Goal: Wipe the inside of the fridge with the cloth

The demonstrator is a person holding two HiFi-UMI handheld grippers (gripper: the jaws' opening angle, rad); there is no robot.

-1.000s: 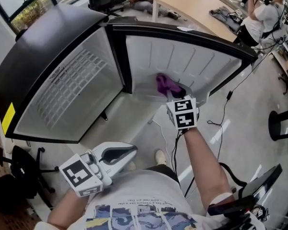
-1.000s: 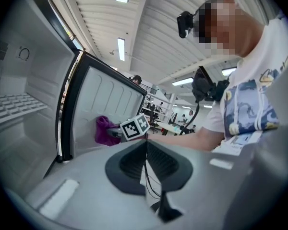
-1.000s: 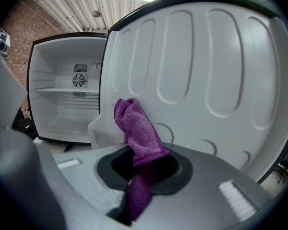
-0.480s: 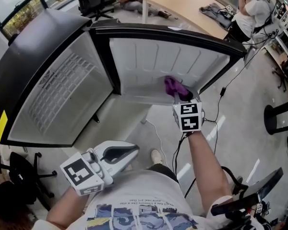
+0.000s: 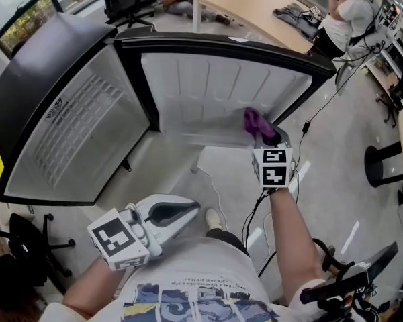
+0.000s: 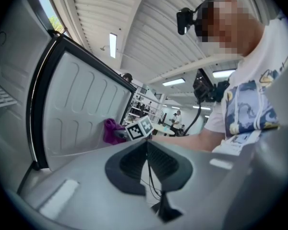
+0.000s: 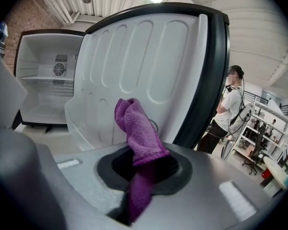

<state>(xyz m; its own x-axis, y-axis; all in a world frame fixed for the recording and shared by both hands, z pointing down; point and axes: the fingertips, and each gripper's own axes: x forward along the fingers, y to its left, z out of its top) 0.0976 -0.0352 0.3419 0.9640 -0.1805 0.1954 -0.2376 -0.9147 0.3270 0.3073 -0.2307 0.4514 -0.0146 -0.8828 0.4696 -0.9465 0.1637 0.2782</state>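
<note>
Small black fridge (image 5: 87, 133) stands open, white inside, wire shelf visible in the cabinet. Its door (image 5: 208, 89) is swung wide, with the ribbed white liner facing the person. Pale wooden bench (image 5: 255, 5) lies beyond the fridge top, dark gear on it. Right claw (image 5: 265, 138) reaches out to the lower right part of the door liner, jaws clamped on the purple cloth (image 5: 255, 121). One end of the cloth stands up out of the jaws and the other hangs below them. The cloth sits at the liner's surface – against it or just off it, cannot tell which. Left claw (image 6: 147, 152) is held low by the person's waist, well apart from the fridge – jaws pressed together, nothing between them.
</note>
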